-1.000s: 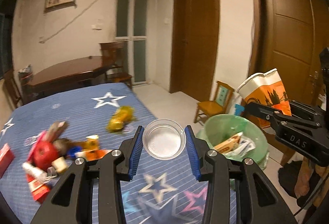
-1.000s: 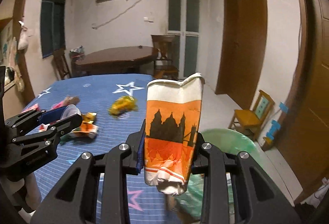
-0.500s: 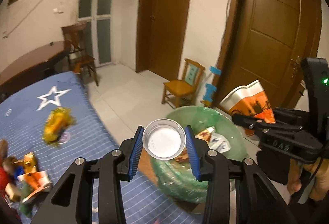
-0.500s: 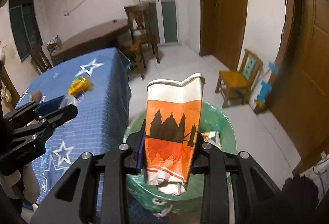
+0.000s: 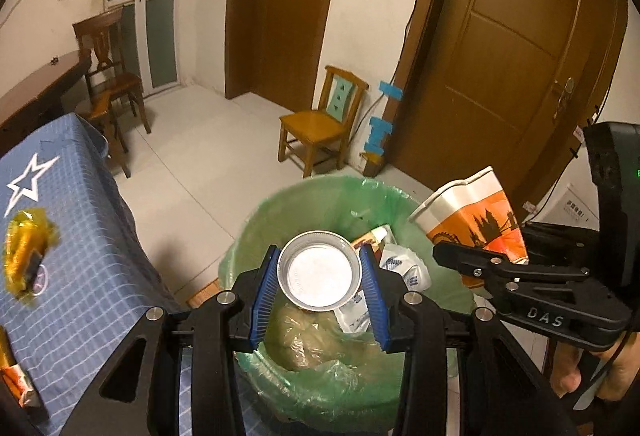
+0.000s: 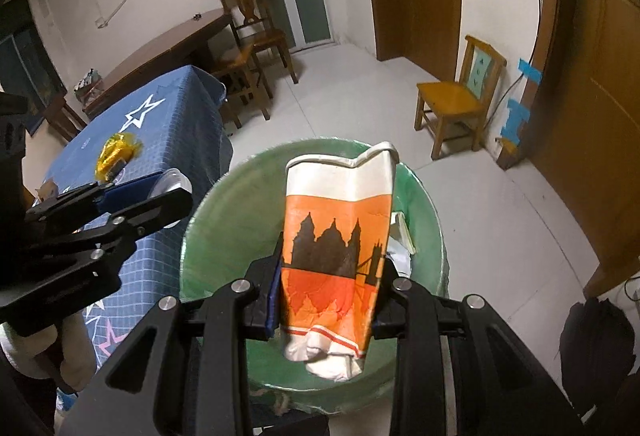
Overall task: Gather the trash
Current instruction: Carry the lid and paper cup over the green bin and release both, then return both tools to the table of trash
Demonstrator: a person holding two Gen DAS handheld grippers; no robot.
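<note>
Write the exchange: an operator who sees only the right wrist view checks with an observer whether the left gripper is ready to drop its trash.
Operator: My paper cup blocks the bin. What is in the left gripper?
Observer: A clear cup, clamped between its blue pads, mouth towards the camera.
Operator: Is it over the bin?
Observer: Yes. In the left view the clear cup hangs above the opening, with wrappers in the bin below it.
</note>
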